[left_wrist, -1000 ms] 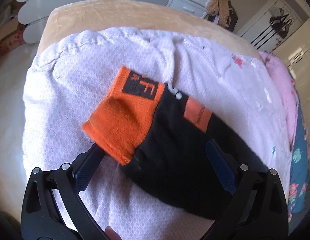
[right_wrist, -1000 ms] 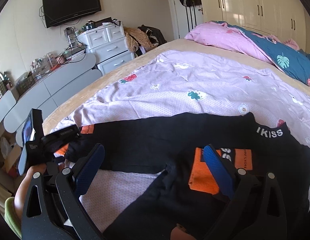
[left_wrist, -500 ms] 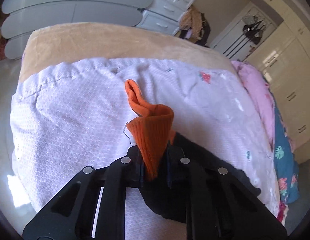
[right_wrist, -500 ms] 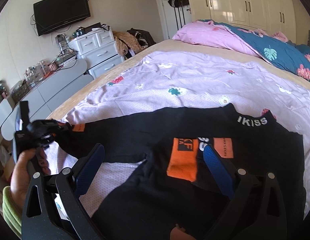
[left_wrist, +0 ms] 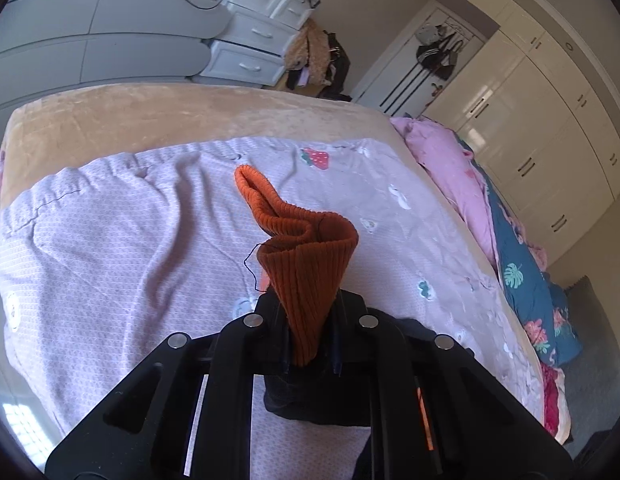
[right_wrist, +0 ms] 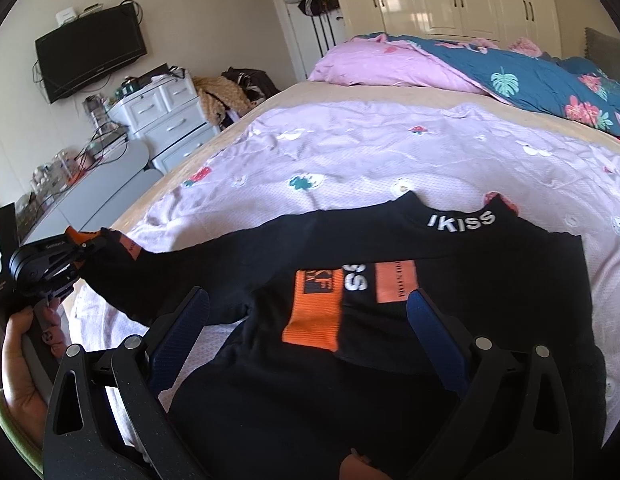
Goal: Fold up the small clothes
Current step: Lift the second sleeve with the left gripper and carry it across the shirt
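A black top (right_wrist: 450, 280) lies flat on the bed (right_wrist: 350, 152), collar away from the camera, so that its sleeves can be folded inward. The left hand-held gripper (left_wrist: 310, 336) is clamped on an orange cuff (left_wrist: 306, 264), holding that sleeve stretched out sideways, probably to carry it across the body. The right hand-held gripper (right_wrist: 310, 324) hangs with jaws apart over the other orange cuff (right_wrist: 314, 312), which already lies on the chest. Count: one top, two cuffs, two grippers.
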`<state>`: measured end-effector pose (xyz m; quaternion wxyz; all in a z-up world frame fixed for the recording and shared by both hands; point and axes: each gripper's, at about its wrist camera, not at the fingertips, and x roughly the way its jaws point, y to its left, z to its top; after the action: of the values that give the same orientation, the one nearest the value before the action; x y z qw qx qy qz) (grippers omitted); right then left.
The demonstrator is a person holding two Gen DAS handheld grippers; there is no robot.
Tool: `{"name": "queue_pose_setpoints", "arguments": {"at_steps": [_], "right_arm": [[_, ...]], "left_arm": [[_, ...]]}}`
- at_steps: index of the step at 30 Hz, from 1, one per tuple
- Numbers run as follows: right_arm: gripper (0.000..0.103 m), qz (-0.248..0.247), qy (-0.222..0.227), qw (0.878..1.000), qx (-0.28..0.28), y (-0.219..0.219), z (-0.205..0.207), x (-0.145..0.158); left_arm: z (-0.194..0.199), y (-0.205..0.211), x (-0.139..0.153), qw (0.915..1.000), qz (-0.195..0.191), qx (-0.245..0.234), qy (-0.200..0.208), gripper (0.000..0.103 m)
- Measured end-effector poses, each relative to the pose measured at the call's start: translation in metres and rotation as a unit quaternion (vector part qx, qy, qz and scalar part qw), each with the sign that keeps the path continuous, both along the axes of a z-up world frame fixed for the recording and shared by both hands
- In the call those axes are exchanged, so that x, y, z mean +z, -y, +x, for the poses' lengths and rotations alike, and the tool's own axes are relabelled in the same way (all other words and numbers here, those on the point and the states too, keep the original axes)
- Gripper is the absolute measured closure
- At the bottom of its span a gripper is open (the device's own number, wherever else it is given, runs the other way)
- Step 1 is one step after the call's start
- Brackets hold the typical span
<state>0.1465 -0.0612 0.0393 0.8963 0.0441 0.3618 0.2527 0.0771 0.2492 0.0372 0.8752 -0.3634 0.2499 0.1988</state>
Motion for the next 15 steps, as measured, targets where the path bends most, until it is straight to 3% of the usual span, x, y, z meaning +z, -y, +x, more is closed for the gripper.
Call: {"name": "queue_pose_setpoints", "arguments": {"at_steps": [8,15], "right_arm": [[0.005,0.014,0.003,0.999,-0.034,0.032,0.004,0.010],[0.005,0.015,-0.004,0.998,-0.067,0.060,0.009,0.010]], "left_arm": [[0.013,0.029,0.017,0.9982,0.022,-0.049,0.025,0.096],[0.028,0.059,0.024,0.9918,0.035,-0.115,0.043,0.097]]}}
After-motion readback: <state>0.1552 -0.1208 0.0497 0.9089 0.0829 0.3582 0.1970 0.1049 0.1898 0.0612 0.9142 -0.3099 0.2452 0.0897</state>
